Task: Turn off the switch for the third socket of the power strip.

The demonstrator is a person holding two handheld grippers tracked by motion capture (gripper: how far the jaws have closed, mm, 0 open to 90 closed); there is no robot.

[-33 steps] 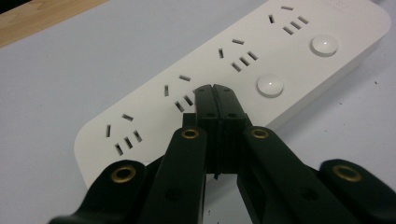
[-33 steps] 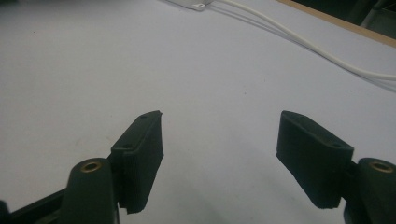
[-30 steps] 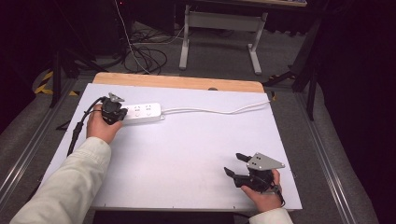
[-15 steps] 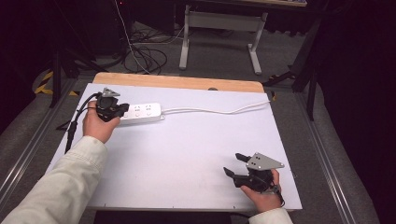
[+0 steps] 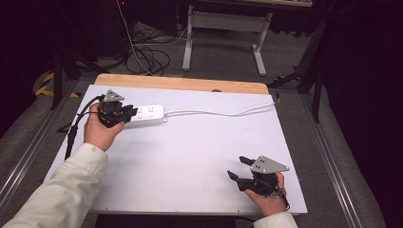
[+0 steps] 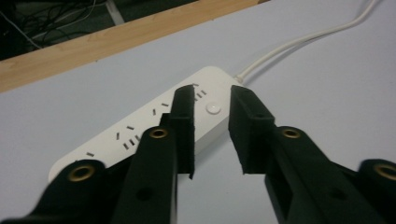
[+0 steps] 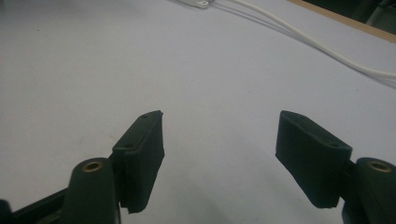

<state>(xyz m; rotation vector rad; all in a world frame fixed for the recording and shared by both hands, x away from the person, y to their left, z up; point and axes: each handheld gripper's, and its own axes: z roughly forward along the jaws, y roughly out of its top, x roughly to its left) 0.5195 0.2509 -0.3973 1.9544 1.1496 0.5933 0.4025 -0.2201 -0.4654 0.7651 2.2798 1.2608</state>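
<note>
power strip (image 5: 148, 114): white, flat on worktop (image 5: 190, 156), far-left part near wooden edge; long axis runs left-right, cable end to the right
cable (image 5: 223, 113): white, trails right from power strip
left gripper (image 5: 129, 112): just above power strip's left end, jaws just opening, small gap, nothing held
right gripper (image 5: 238, 168): well apart from power strip, near-right, jaws wide, empty

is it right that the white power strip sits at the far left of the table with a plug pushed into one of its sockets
Not quite. The power strip does sit at the table's far left, but its sockets are all empty; no plug is in any. The left gripper view shows this.
</note>
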